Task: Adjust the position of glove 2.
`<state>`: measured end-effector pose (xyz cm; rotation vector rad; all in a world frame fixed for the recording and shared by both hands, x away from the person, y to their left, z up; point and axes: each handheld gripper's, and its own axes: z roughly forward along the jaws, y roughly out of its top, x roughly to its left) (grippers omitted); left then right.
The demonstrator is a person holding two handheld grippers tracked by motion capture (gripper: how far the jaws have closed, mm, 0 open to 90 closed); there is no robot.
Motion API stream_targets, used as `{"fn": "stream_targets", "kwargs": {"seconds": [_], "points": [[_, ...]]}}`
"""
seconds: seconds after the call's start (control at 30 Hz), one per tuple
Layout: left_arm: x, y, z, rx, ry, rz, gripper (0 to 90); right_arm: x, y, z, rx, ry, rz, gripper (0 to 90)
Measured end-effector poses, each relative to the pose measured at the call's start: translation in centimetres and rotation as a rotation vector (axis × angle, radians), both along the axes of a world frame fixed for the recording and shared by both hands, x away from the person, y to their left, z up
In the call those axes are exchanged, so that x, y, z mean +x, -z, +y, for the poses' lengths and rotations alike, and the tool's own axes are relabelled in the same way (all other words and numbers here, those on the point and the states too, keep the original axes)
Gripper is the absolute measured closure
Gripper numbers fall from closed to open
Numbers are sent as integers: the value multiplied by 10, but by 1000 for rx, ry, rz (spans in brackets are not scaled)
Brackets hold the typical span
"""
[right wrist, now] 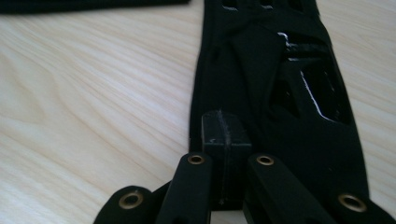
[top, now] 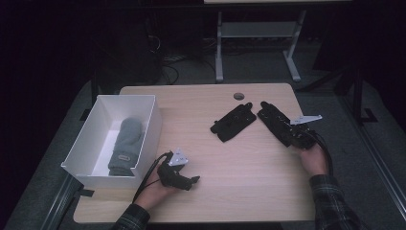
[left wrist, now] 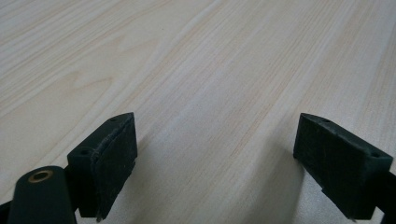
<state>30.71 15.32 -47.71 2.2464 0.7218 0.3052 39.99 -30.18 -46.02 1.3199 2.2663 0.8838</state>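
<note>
Black glove (right wrist: 275, 93) lies flat on pale wood desk (top: 249, 158), cuff end under right tongs (right wrist: 223, 140). Right tongs clenched, pads pressed together on glove's cuff edge, pinching fabric. Second black glove (top: 233, 122) just beside first, on its left, apart from both tongs. Left tongs (left wrist: 215, 163) released, jaws wide, bare desk between pads, nothing held. White box (top: 143, 108) beyond left tongs, at desk's left edge; grey mitten (top: 125, 143) inside.

Two black gloves (top: 233, 122), one mitten (top: 125, 145)
</note>
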Motion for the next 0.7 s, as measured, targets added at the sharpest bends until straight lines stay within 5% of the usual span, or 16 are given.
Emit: {"fn": "stream_targets", "kwargs": {"seconds": [0.17, 0.3, 0.7], "points": [[0, 0, 0, 0, 0, 0, 129, 0, 6, 3, -52, -15, 12, 900], [0, 0, 0, 0, 0, 0, 129, -1, 5, 5, -42, -28, 35, 900], [0, 0, 0, -1, 1, -1, 129, -30, -1, 32, -47, -212, 95, 900]]}}
